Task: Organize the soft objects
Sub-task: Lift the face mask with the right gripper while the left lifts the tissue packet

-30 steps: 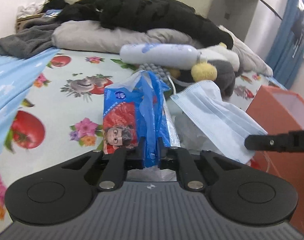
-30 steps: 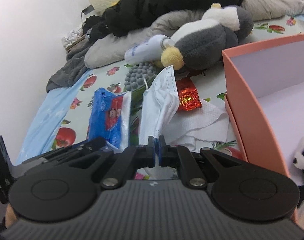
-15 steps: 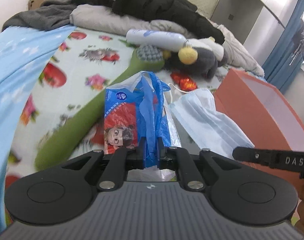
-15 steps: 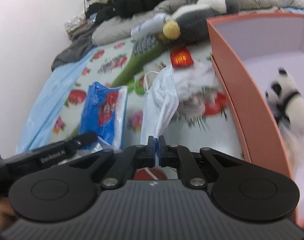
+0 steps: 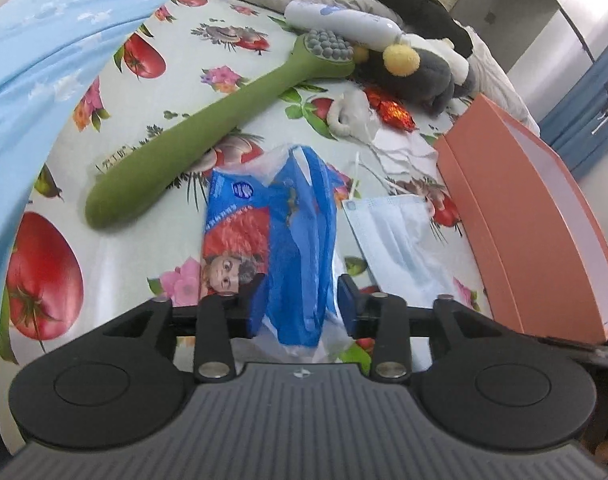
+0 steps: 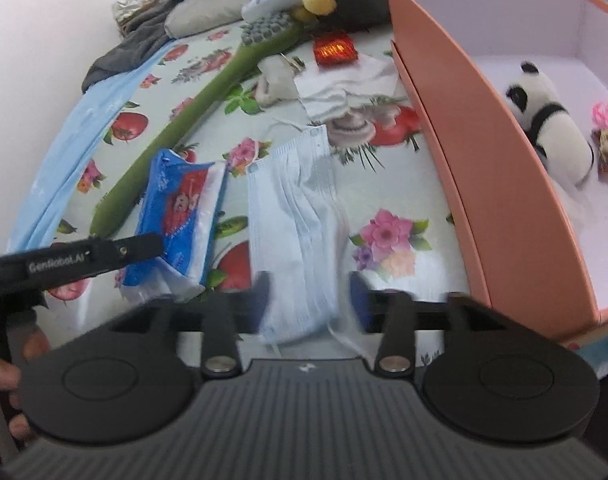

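**A:** What's the surface like?

**B:** A bed under a pale sheet printed with tomatoes and flowers (image 5: 116,268). A light blue cloth (image 5: 36,64) lies along one edge, and grey and black clothing and pillows are piled at the head. A white wall runs along one side; blue curtains show at the far corner. An open salmon-orange cardboard box (image 6: 500,184) sits on the bed, with a small black-and-white panda plush (image 6: 552,120) inside it.

**A:** And loose on the sheet?

**B:** A long green silicone massage brush with grey nubs (image 5: 208,128), a grey plush with a yellow pompom (image 5: 420,68), a white tube, a red foil wrapper (image 5: 396,112) and crumpled white tissue.

**A:** Where's the left gripper (image 5: 300,304)?

**B:** Its jaws have just been opening and stand apart. The blue and red plastic tissue packet (image 5: 264,232) lies between them on the sheet, its loose blue end running through the gap. The pads don't press it.

**A:** The right gripper (image 6: 310,292)?

**B:** Also just opened, jaws apart and blurred. The pale blue pleated face mask (image 6: 296,216) lies flat on the sheet, its near end between the fingers, unclamped. It's just beside the tissue packet and near the box's long wall, outside it.
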`<state>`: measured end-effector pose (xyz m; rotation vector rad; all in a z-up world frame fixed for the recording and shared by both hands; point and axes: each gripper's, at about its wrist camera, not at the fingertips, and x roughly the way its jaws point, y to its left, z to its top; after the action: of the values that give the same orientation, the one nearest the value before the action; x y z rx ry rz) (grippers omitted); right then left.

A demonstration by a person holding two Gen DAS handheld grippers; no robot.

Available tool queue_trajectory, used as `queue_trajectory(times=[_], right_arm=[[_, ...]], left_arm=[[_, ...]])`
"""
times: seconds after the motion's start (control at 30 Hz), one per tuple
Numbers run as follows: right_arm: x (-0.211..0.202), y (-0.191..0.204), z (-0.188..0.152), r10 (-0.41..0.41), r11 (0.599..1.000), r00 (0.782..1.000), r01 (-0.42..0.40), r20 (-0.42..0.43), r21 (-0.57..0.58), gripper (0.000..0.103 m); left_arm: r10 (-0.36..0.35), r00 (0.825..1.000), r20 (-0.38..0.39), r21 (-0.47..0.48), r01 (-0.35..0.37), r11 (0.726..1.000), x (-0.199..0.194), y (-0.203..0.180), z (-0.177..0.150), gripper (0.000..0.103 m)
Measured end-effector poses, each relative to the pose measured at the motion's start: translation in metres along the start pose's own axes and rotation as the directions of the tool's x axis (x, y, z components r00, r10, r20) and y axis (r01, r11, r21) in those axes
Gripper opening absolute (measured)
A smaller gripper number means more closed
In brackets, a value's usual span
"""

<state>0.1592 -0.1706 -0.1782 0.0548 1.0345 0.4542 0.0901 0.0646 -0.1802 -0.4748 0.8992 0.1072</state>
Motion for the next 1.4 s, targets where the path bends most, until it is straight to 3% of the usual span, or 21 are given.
queue_trajectory(times=[0.53, 0.6, 0.67, 0.7, 0.73, 0.77, 0.83, 0.9, 0.97, 1.4], right_arm=[[0.058, 0.025, 0.026, -0.064, 0.971, 0.997, 0.071, 0.037, -0.228, 0.055], [0.065, 0.029, 0.022, -0.086, 0.957, 0.996, 0.091, 0.032, -0.275, 0.05], [0.067, 0.032, 0.018, -0.083, 0.95, 0.996, 0.088, 0.028, -0.301, 0.033], [0.067, 0.032, 0.018, -0.071, 0.953, 0.997, 0.075, 0.025, -0.295, 0.027], [0.067, 0.032, 0.018, -0.063, 0.955, 0.998, 0.067, 0.021, -0.29, 0.014], [0.067, 0.033, 0.018, -0.065, 0.954, 0.998, 0.068, 0.02, -0.292, 0.011], [0.067, 0.034, 0.019, -0.067, 0.956, 0.997, 0.071, 0.023, -0.285, 0.008], [0.065, 0.033, 0.019, -0.066, 0.962, 0.998, 0.068, 0.019, -0.265, 0.008], [0.059, 0.032, 0.018, -0.067, 0.965, 0.997, 0.071, 0.023, -0.251, 0.008], [-0.018, 0.035, 0.014, -0.044, 0.988, 0.992, 0.062, 0.119, -0.144, 0.008]], left_arm=[[0.032, 0.999, 0.012, 0.02, -0.032, 0.999, 0.034, -0.003, 0.026, 0.045], [0.035, 0.999, 0.011, 0.033, -0.035, 0.999, 0.039, -0.003, 0.027, 0.045], [0.041, 0.999, 0.009, 0.052, -0.041, 0.998, 0.044, -0.006, 0.027, 0.045], [0.044, 0.999, 0.011, 0.063, -0.045, 0.997, 0.046, -0.007, 0.027, 0.045], [0.045, 0.999, 0.014, 0.071, -0.046, 0.996, 0.047, -0.008, 0.027, 0.045], [0.045, 0.999, 0.016, 0.08, -0.046, 0.996, 0.049, -0.01, 0.026, 0.043], [0.049, 0.999, 0.021, 0.096, -0.051, 0.994, 0.051, -0.012, 0.025, 0.035], [0.051, 0.998, 0.029, 0.101, -0.053, 0.993, 0.051, -0.013, 0.025, 0.012], [0.061, 0.997, 0.036, 0.104, -0.065, 0.993, 0.05, -0.014, 0.025, 0.008], [-0.01, 0.995, 0.095, 0.074, 0.003, 0.997, -0.018, -0.03, 0.021, 0.007]])
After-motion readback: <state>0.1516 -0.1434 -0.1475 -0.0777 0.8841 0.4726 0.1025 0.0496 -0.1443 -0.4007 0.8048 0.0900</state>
